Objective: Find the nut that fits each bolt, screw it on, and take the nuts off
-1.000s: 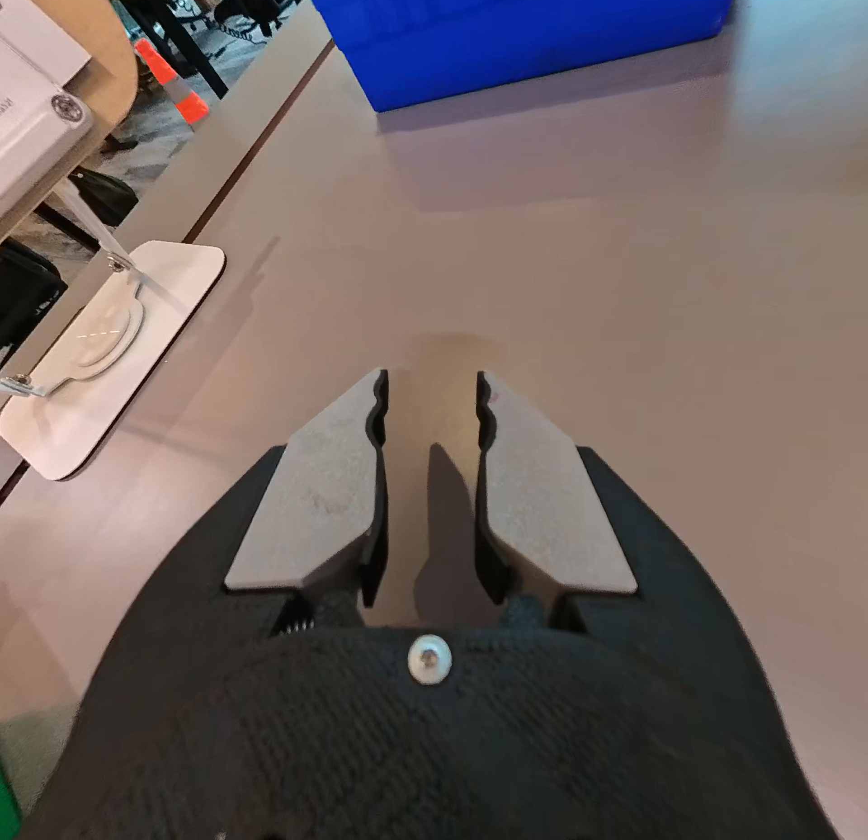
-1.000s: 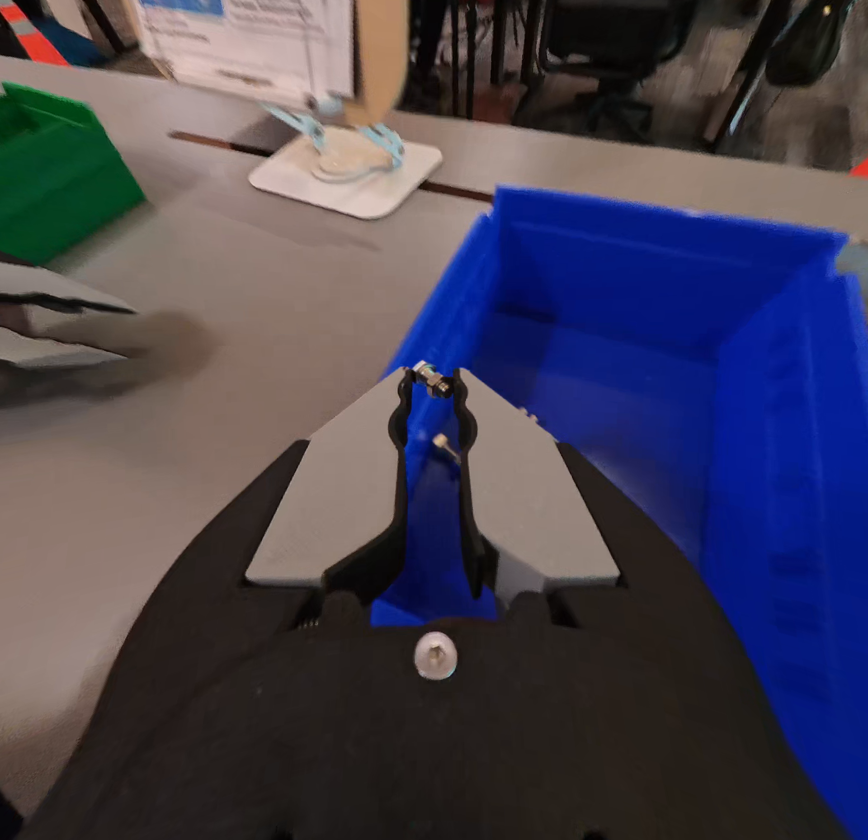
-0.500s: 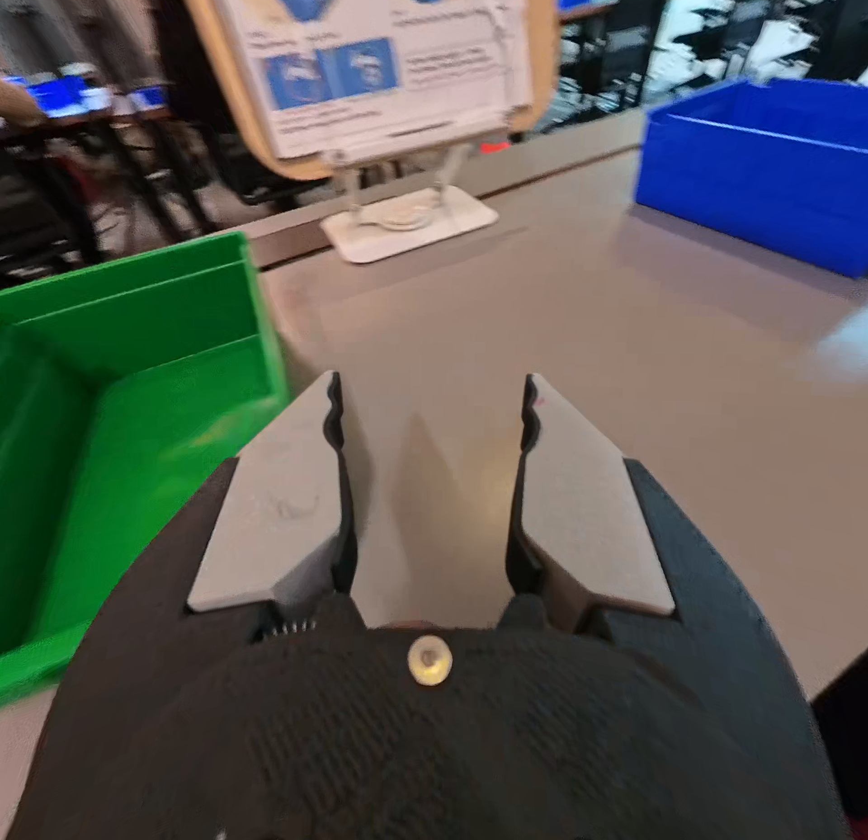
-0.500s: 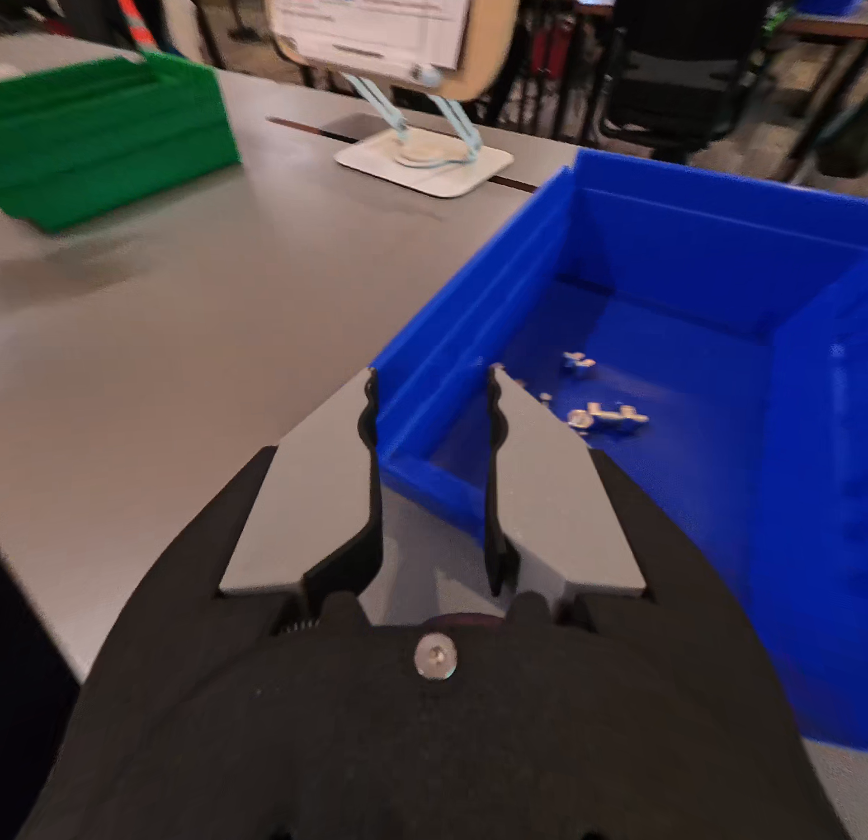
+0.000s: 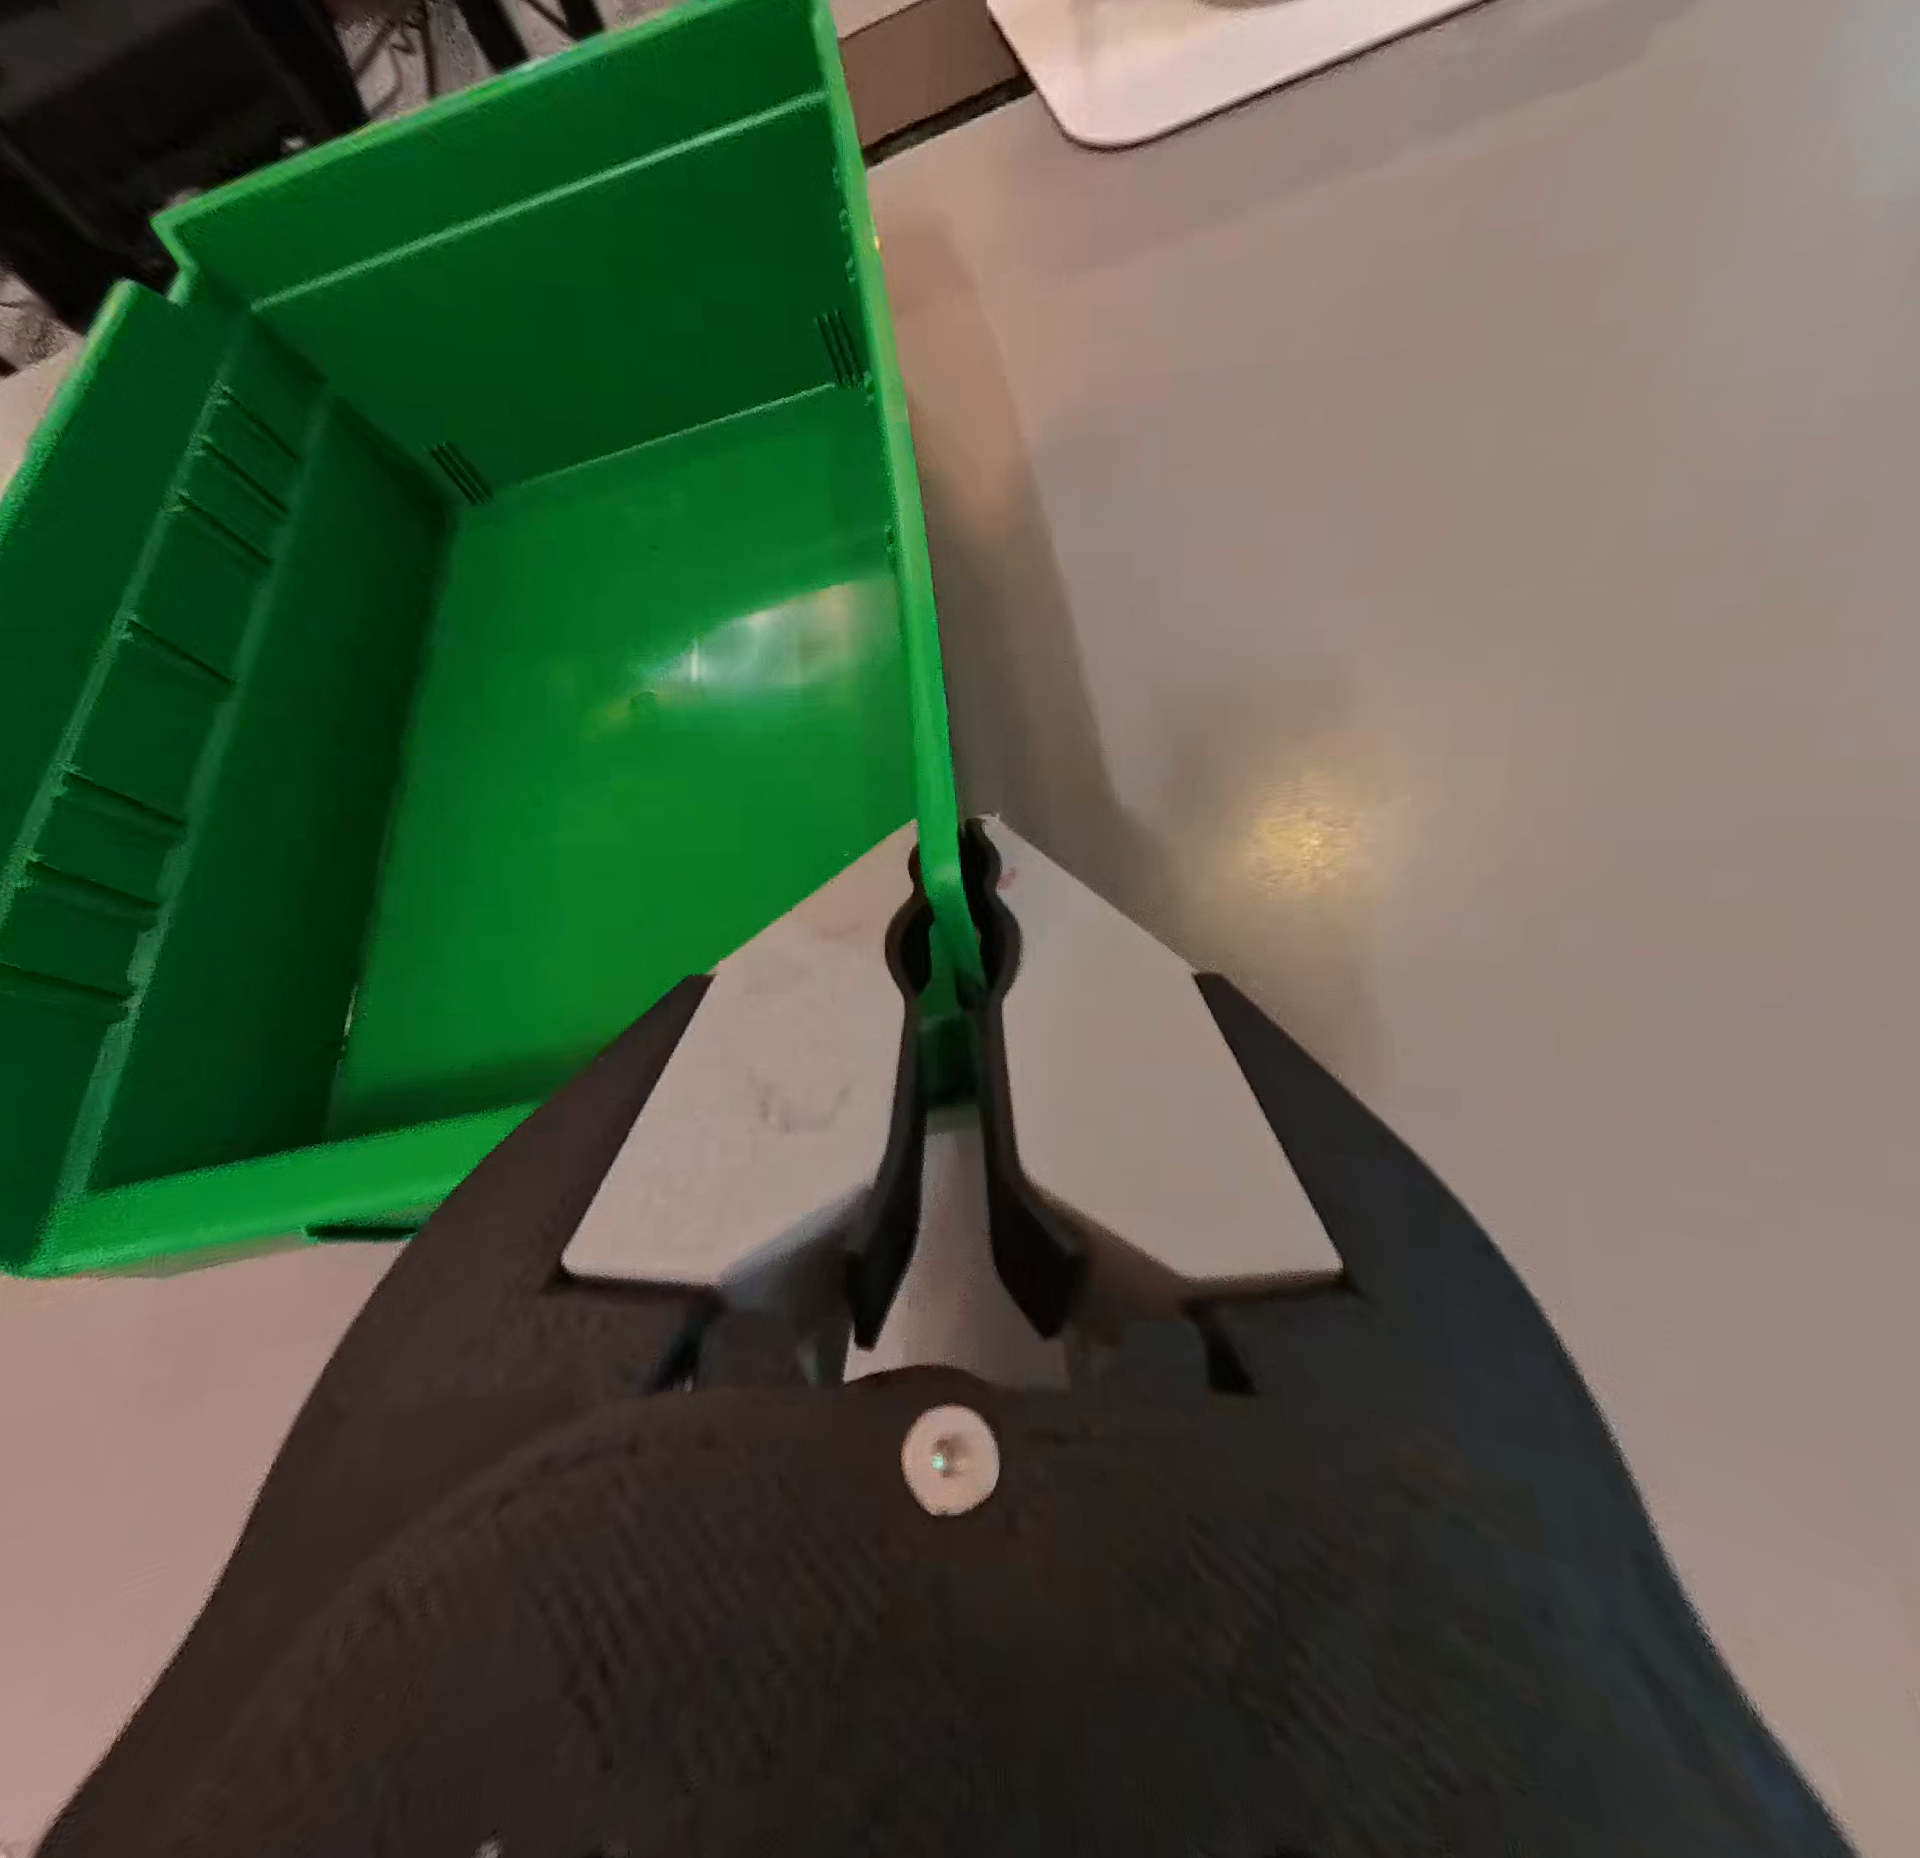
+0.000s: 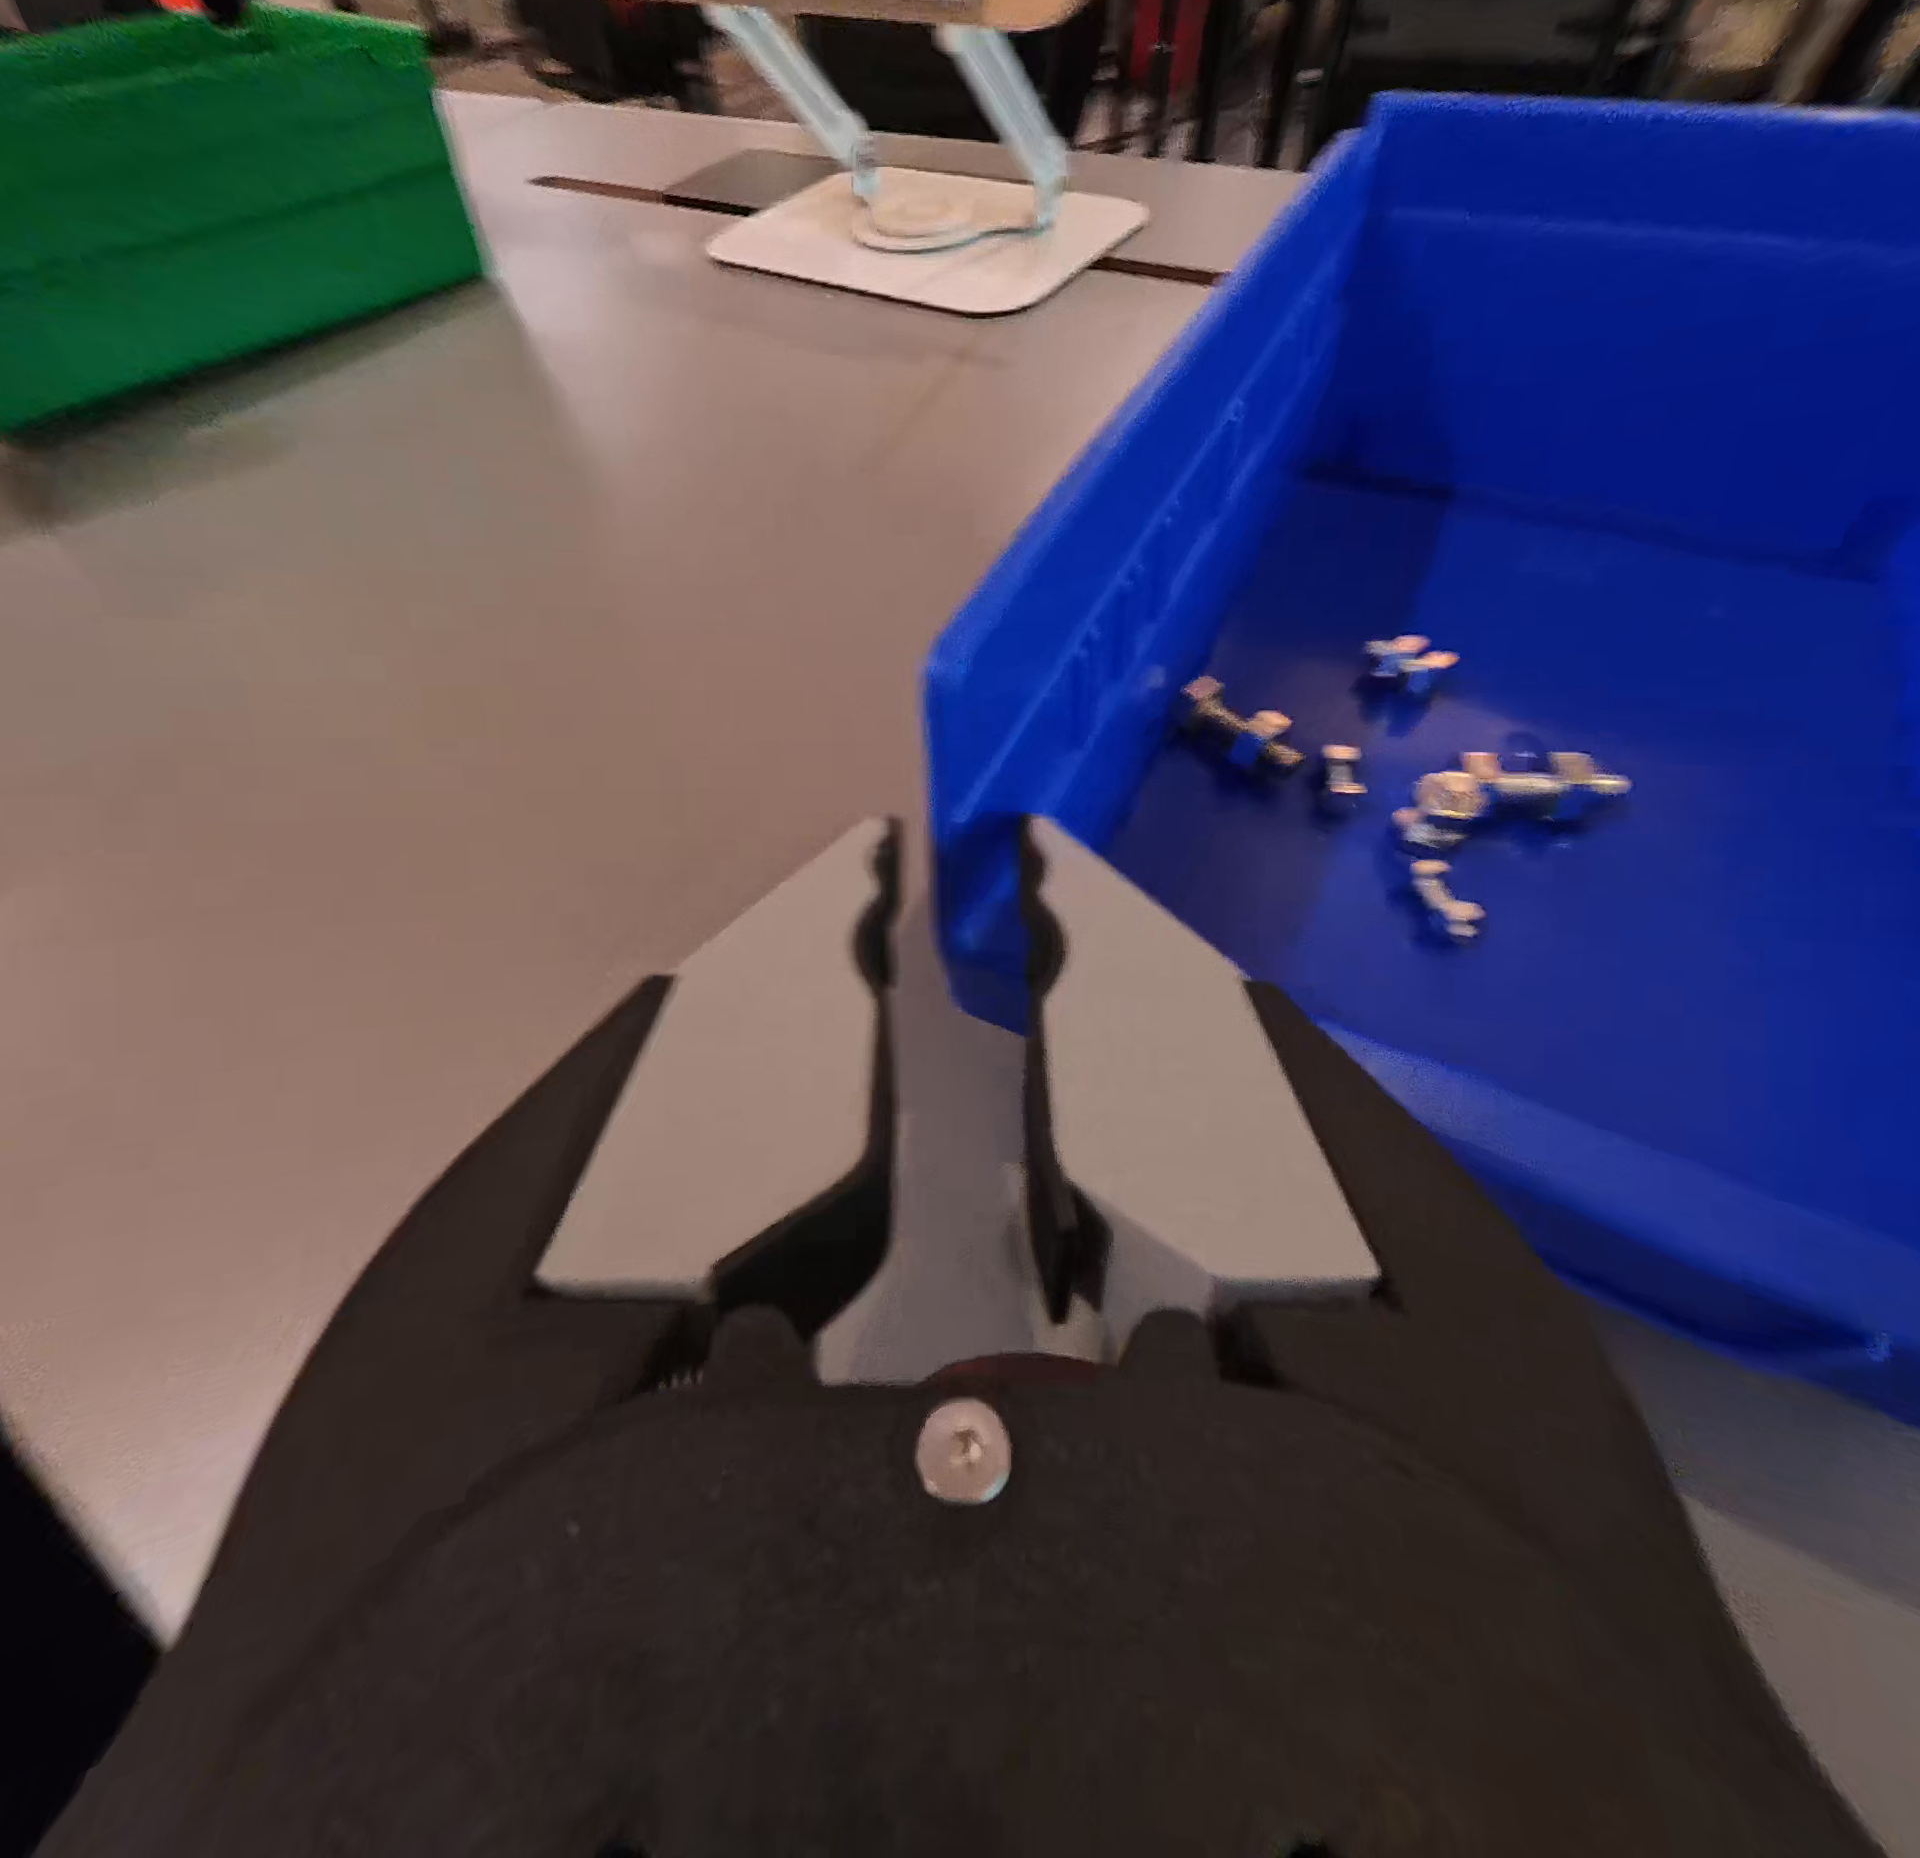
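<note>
My left gripper [image 5: 951, 873] is shut on the right side wall of the green bin [image 5: 520, 374], near its front corner. The bin's inside looks empty. The green bin also shows at the far left in the right wrist view [image 6: 208, 198]. My right gripper [image 6: 956, 873] is open with a narrow gap. Its jaws straddle the near left corner of the blue bin [image 6: 1143, 613], and a slit of table shows between the left finger and the wall. Several small silver bolts with nuts [image 6: 1455, 790] lie on the blue bin's floor.
A white stand base with metal legs [image 6: 935, 239] holds a board at the back of the grey table [image 6: 468, 717]; it also shows in the left wrist view [image 5: 1247, 42]. Chairs and table legs stand beyond the far edge. My right fingertips sit around 55 centimetres from my left ones.
My left gripper swung left to the green bin and shut on its right wall. My right gripper let go of the bolt it held over the blue bin, drew back to the corner and narrowed.
</note>
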`<state>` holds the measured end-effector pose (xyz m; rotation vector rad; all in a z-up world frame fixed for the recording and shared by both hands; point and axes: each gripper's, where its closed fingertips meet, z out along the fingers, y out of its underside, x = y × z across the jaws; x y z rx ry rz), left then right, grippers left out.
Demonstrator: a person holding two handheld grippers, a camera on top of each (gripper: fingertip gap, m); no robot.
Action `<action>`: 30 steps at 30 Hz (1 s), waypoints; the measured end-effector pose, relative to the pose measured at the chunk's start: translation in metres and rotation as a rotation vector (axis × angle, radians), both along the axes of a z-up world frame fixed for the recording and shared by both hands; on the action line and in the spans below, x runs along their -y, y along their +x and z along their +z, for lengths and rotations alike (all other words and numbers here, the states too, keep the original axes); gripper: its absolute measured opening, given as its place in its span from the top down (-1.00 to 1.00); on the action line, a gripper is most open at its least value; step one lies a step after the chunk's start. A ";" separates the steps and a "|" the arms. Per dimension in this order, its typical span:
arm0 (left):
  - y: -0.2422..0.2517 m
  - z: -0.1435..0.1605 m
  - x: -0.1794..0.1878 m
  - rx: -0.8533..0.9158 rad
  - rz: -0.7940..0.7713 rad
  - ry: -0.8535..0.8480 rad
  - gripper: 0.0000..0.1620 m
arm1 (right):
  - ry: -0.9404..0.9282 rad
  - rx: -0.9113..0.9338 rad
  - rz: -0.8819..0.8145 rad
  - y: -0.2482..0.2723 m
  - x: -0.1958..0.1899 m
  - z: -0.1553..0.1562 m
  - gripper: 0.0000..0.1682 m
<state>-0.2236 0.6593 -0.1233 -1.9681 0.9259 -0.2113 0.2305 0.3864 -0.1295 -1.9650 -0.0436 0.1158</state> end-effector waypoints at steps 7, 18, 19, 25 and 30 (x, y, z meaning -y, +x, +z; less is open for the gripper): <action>-0.043 0.050 0.022 0.157 -0.029 0.042 0.98 | -0.029 0.110 -0.009 -0.035 -0.010 0.001 0.86; -0.102 0.108 0.073 0.371 -0.051 0.170 0.95 | -0.059 0.057 0.281 -0.254 -0.103 0.001 0.79; -0.107 0.111 0.077 0.379 -0.054 0.178 0.94 | -0.056 0.055 0.299 -0.275 -0.111 0.001 0.79; -0.128 0.125 0.107 0.358 -0.057 0.233 0.94 | -0.052 0.073 0.393 -0.391 -0.160 0.001 0.79; -0.129 0.165 0.124 0.340 -0.039 0.352 0.93 | 0.011 0.064 0.538 -0.480 -0.197 0.020 0.76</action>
